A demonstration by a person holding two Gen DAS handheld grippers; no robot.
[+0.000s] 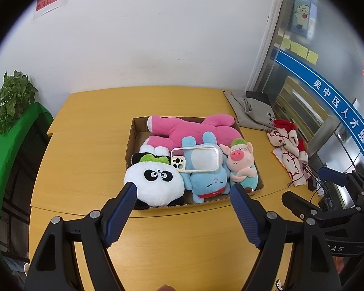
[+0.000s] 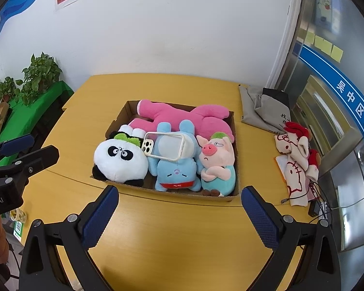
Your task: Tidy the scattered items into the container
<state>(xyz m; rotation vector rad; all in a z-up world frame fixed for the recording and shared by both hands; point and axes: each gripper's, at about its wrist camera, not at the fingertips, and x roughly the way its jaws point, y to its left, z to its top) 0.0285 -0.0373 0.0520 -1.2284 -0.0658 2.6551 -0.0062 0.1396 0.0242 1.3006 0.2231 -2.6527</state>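
Note:
A shallow cardboard box (image 1: 129, 143) (image 2: 119, 116) stands mid-table. Inside lie a pink plush (image 1: 182, 127) (image 2: 182, 114), a panda plush (image 1: 155, 181) (image 2: 119, 162), a blue plush (image 1: 208, 181) (image 2: 174, 172) and a pig plush (image 1: 241, 165) (image 2: 217, 160). A clear phone case (image 1: 196, 158) (image 2: 167, 146) rests on the blue plush. My left gripper (image 1: 183, 190) hovers open at the box's near edge, with nothing between its fingers. My right gripper (image 2: 179, 194) is open and empty just in front of the box. Each gripper shows at the side of the other's view.
A red and cream plush toy (image 1: 288, 145) (image 2: 296, 155) lies on the table right of the box, beside cables (image 2: 315, 194). A grey cloth bag (image 1: 250, 108) (image 2: 262, 106) sits behind it. Potted plants (image 2: 38, 75) on a green stand (image 1: 9, 135) are at left.

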